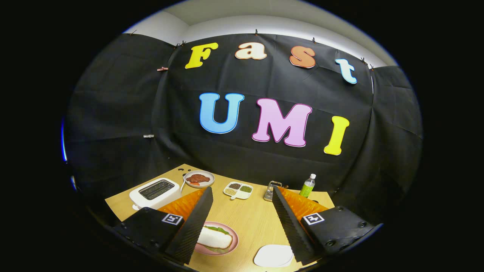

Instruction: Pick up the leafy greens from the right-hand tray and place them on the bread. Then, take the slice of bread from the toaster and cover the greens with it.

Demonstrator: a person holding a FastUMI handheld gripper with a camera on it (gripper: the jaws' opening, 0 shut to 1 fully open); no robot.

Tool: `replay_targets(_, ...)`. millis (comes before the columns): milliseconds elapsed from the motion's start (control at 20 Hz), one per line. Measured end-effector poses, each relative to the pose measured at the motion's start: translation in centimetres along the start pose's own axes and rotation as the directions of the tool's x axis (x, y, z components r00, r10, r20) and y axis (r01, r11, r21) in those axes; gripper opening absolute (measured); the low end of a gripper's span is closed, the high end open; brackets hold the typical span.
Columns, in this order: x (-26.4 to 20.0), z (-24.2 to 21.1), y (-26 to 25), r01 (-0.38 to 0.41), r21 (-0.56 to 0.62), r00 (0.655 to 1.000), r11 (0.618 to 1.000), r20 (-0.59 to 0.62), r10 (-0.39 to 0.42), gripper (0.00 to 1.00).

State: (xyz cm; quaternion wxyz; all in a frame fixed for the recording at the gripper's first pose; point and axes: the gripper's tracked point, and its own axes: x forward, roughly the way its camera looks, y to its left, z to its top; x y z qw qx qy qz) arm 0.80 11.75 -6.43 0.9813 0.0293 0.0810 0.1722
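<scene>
- Right, I have the gripper (pixel 242 211) up above the table (pixel 249 215) with its fingers (pixel 198 219) spread wide, nothing between them and neither one touching anything
- Close in, by my left finger, I see a pink plate (pixel 234 238) carrying the sandwich: a white slice of bread (pixel 213 238) lies on top and a bit of greens (pixel 217 228) pokes out at its far edge
- The left finger covers the near-left part of that plate, so I cannot tell what is under there
- The toaster (pixel 154 192) stands beyond the left finger at the table's left side; its slots look dark and I make out no bread standing up in them
- A white tray (pixel 274 256) lies near the right finger, at the near edge, and its surface looks bare
- Further back in the middle I see a dish (pixel 199 179) with something red-brown on it, and next to it a split dish (pixel 238 190) with small portions of dark and green bits
- Behind the right finger's tip there is a small metal thing (pixel 271 190) that I cannot identify, and beside it a green bottle (pixel 307 186) with a white cap stands upright
</scene>
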Motion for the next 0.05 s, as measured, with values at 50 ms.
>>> replay_targets(50,0.00,0.03,0.05,-0.009,-0.002,1.000,1.000,0.000,0.009,0.99)
